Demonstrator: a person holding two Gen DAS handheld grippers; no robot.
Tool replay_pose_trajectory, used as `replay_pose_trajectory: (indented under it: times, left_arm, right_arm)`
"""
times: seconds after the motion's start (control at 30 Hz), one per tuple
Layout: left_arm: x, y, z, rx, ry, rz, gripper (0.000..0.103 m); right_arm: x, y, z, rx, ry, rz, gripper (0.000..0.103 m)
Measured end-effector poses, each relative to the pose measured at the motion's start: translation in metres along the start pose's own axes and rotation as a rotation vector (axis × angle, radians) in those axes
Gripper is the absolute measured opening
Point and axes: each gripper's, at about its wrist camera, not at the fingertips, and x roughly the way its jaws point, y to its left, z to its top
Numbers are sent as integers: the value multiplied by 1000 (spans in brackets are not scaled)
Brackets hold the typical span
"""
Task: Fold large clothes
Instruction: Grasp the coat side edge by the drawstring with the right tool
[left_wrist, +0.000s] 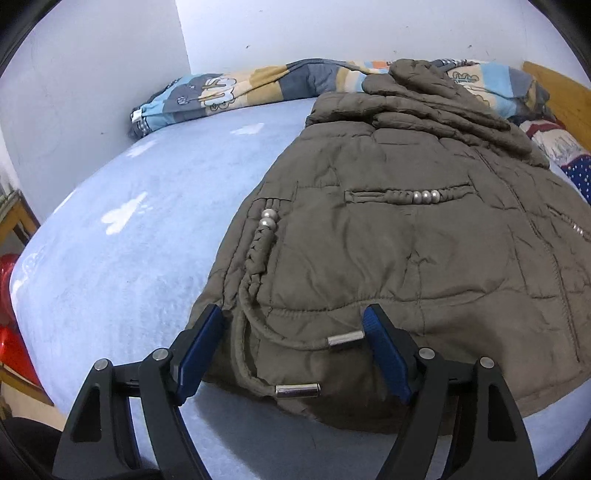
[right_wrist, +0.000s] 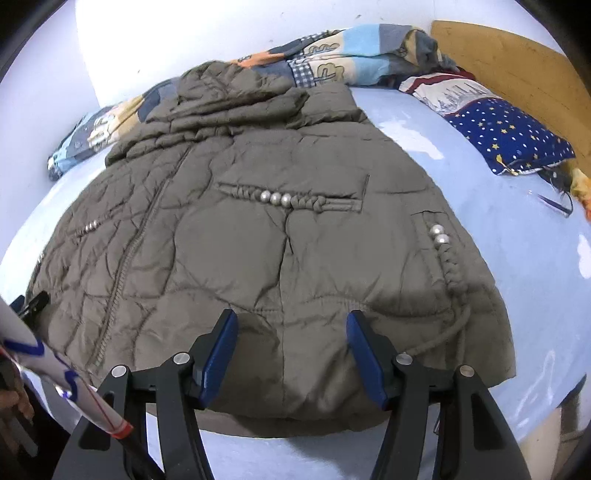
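An olive-brown quilted jacket (left_wrist: 388, 240) lies front up on a pale blue bed (left_wrist: 129, 240), hem toward me and its hood and upper part bunched at the far end. My left gripper (left_wrist: 291, 314) is open over the jacket's left hem corner. A drawstring with a metal tip (left_wrist: 345, 338) lies between its blue pads, and a second tip (left_wrist: 297, 390) lies lower. My right gripper (right_wrist: 291, 315) is open just above the hem on the right half of the jacket (right_wrist: 258, 240), with fabric below the gap and neither pad pressing it.
A patterned quilt (right_wrist: 351, 55) is rolled along the far wall. A starry blue pillow (right_wrist: 509, 136) and a wooden headboard (right_wrist: 517, 62) are at the right. A pen-like object (right_wrist: 554, 205) lies on the bed (right_wrist: 517, 258). Something red (left_wrist: 11, 332) stands left of the bed.
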Motion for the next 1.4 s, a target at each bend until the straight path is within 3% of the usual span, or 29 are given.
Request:
replay_pose_trajectory:
  times: [0.13,0.23,0.33,0.47,0.53,0.7,0.83,0.97,1.2,1.3,1.4]
  left_arm:
    - [-5,9,6,-43,6,-40,79]
    - [-19,30,8,-108,-11,-55,79]
    - [-25,68,6,-233,-10,-63,79]
    - [-9,118,-4,-460,61,-105,79]
    - [-1,127,-7,-501,87,-112,79]
    - [9,130,-12,-570,102,-207,79]
    - [12,116,-11,-546,103,-251,79]
    - [12,103,-12,-519,110,-278,79]
    - [6,87,-17,-464,109,-312,78]
    - [3,72,-17,-411,106,-348,79]
    - [1,53,-16,-353,102,-416,78]
  right_arm:
    - [0,0,-1,-26,3,7,67]
    - [-15,-18,3,62,-41,43,67]
    - [-32,-41,5,140,-96,4,67]
    - [-50,-84,2,302,-153,-56,74]
    - [-52,-113,-3,424,-158,-81,75]
    - [-36,-159,-23,688,-110,35,75]
    - [-19,-170,-37,812,-68,172,75]
    - [-19,-168,-41,828,-76,205,76]
    - [-1,-132,-35,737,-14,334,76]
    - [3,-104,-29,641,-2,373,73]
    - [4,-84,-23,561,-9,383,60]
